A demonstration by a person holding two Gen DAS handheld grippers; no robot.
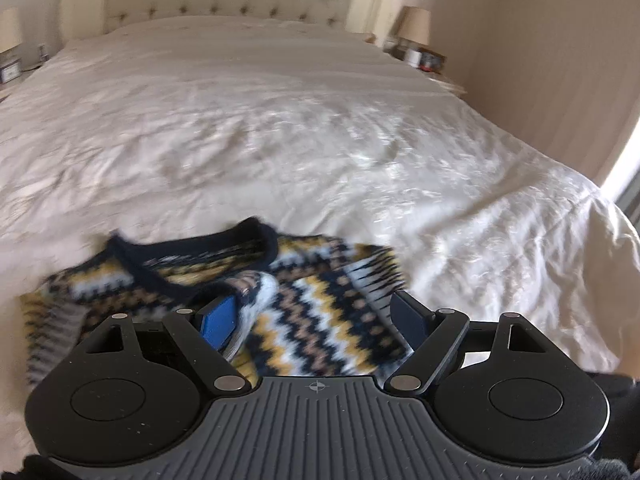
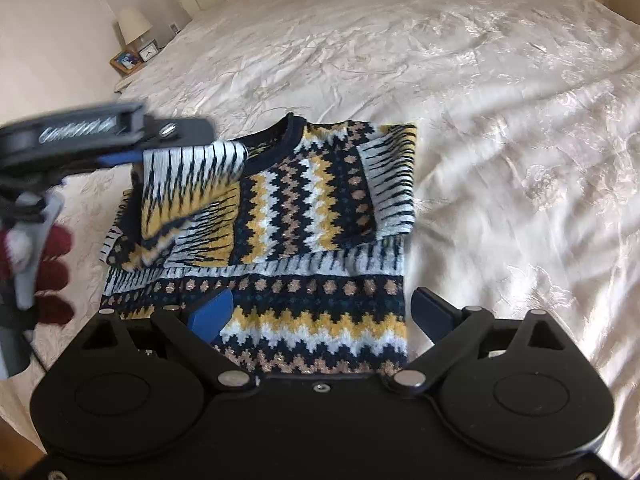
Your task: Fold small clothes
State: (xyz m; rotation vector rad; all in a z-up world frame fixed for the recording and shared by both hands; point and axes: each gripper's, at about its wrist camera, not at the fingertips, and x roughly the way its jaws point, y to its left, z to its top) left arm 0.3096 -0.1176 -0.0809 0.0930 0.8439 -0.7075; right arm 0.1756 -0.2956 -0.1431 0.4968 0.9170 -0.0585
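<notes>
The near hem of the patterned sweater [image 2: 320, 216] is hidden behind the right gripper [image 2: 322, 316] body in the right wrist view. In the left wrist view, its lower part is covered by the left gripper [image 1: 316, 320], and its neckline is smeared by motion blur. The gloved hand [image 2: 48, 272] is cut off by the left edge. Small items on the bedside table [image 1: 424, 60] cannot be identified.

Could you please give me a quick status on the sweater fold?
Left tongs open, right tongs open. Navy, yellow and white zigzag-knit sweater on white bedspread, both sleeves folded in. Nothing in the way.
</notes>
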